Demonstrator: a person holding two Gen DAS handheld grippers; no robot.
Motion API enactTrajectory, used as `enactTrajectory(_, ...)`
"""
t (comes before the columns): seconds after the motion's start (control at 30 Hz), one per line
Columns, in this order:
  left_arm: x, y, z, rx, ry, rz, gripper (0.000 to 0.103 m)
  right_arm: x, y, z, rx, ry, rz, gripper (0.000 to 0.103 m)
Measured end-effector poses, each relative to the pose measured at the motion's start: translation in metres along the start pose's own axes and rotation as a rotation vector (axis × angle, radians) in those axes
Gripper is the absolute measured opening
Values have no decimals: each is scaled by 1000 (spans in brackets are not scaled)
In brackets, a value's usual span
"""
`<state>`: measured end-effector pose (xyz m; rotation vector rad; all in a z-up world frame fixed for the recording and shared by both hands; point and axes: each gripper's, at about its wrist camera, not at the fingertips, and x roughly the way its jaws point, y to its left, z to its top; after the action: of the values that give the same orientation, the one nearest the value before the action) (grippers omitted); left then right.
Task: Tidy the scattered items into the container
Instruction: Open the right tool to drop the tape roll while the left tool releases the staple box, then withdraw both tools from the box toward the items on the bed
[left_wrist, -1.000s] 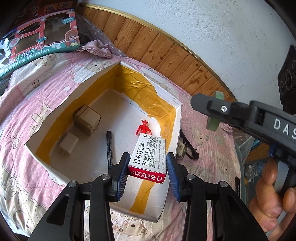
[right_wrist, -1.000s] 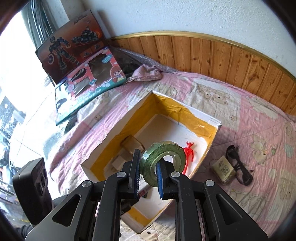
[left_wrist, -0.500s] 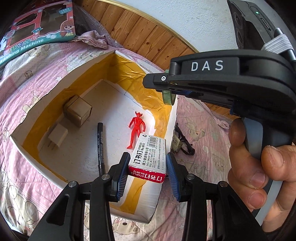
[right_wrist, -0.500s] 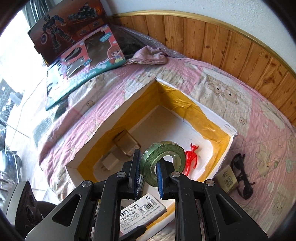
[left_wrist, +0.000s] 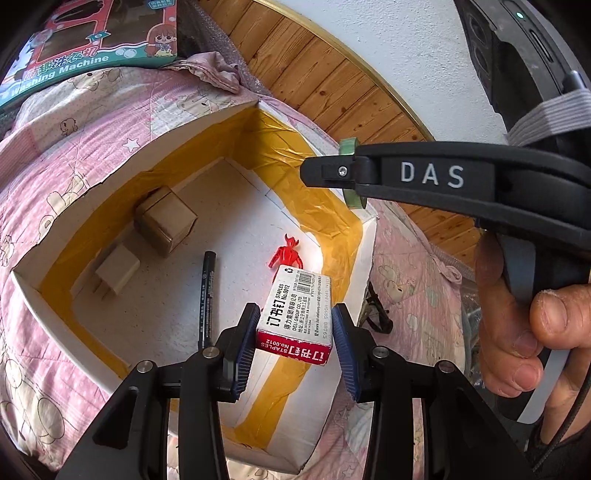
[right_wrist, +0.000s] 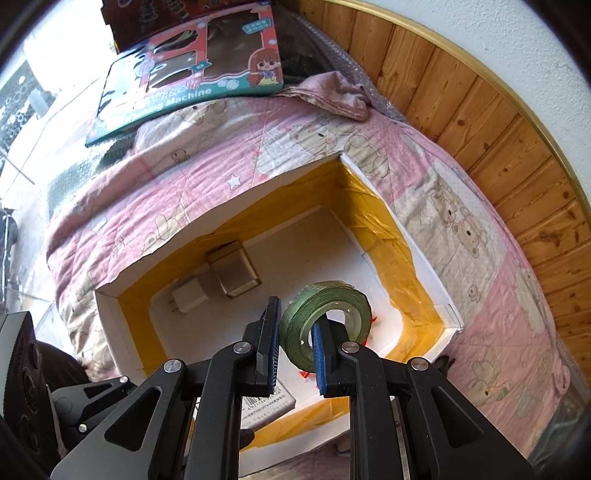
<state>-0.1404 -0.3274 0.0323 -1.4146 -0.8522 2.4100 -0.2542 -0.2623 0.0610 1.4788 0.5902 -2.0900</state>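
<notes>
Left gripper (left_wrist: 294, 334) jaws clamping staples box (left_wrist: 299, 306), right gripper (right_wrist: 294, 341) jaws pinching tape roll (right_wrist: 325, 317), both crowded over container (right_wrist: 110, 306). Risk: collision, or box landing on red figure (left_wrist: 286, 253).

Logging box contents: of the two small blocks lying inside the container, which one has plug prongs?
The white charger block, prongs pointing at the near wall. The tan carton beside it is a plain cardboard cube, no prongs.

My bed's got a pink quilt (right_wrist: 207, 184) with cartoon bears. Wood panelling (right_wrist: 517, 140) runs along the upper right of the frame under a gold trim strip, white wall (right_wrist: 498, 33) above. Bright daylight pours in from the left edge.
</notes>
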Motion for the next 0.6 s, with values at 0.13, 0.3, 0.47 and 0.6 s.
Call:
enactTrajectory(0.13,7,0,6,7,-6,19,42,12,0,5,-27,28,-22,16)
enactTrajectory(0.3,16,3,11,7,1,26,42,17,3,9,-46,9,-60,21)
enactTrajectory(0.47,22,9,11,-26,38,17,54,16,-2,9,-9,-12,-64,32)
enactTrajectory(0.6,9,14,14,-44,-8,33,54,6,-7,5,21,-42,-60,32)
